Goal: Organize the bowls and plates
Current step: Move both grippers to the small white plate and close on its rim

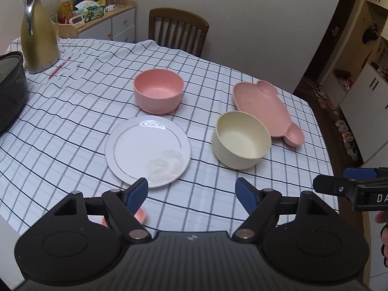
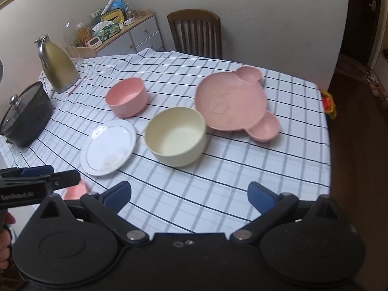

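Plates, bowls both views; pot lid [image 2: 15,100] only right wrist.

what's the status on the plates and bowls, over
Left gripper open, empty; right gripper open, empty. White plate, pink bowl, cream bowl, pink bear plate all separate, unstacked. Nothing in the way.

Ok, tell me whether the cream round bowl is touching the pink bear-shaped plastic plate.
Cannot tell. In both wrist views the cream round bowl overlaps the near edge of the pink bear-shaped plate, so neither contact nor gap shows.
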Tool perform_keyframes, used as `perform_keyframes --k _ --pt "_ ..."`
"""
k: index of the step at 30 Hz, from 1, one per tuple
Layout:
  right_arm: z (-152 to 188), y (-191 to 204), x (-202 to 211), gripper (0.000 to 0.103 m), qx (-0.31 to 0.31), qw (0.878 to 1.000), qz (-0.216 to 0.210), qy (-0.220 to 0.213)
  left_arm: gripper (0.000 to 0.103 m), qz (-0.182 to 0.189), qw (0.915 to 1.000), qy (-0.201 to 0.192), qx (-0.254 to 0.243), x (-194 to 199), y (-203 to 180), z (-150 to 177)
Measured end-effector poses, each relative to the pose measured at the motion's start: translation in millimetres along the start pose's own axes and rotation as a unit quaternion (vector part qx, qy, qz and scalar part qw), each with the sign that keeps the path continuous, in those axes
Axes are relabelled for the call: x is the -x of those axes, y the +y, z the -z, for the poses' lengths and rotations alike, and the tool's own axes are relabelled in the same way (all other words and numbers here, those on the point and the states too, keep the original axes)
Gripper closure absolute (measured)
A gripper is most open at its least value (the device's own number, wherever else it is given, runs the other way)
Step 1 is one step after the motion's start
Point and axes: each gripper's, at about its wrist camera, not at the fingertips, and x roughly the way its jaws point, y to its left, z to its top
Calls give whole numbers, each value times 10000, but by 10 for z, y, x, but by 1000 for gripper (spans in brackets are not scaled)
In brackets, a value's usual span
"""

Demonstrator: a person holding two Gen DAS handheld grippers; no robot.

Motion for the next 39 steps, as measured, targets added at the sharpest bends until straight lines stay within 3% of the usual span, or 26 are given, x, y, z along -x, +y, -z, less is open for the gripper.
perform_keyframes --k 12,25,31,39 --pt "-150 592 -452 1 -240 9993 162 236 24 45 9996 112 -236 -384 699 -396" --pt "-262 1047 -1132 6 -799 9948 294 557 24 289 9976 598 -196 -1101 1414 -734" --pt "-261 1146 -1370 14 -963 9928 367 611 24 447 9960 743 -195 -1347 1533 -805" --pt "-228 1150 -1603 32 -1120 9910 283 676 25 588 9945 833 -257 -1526 1575 -777"
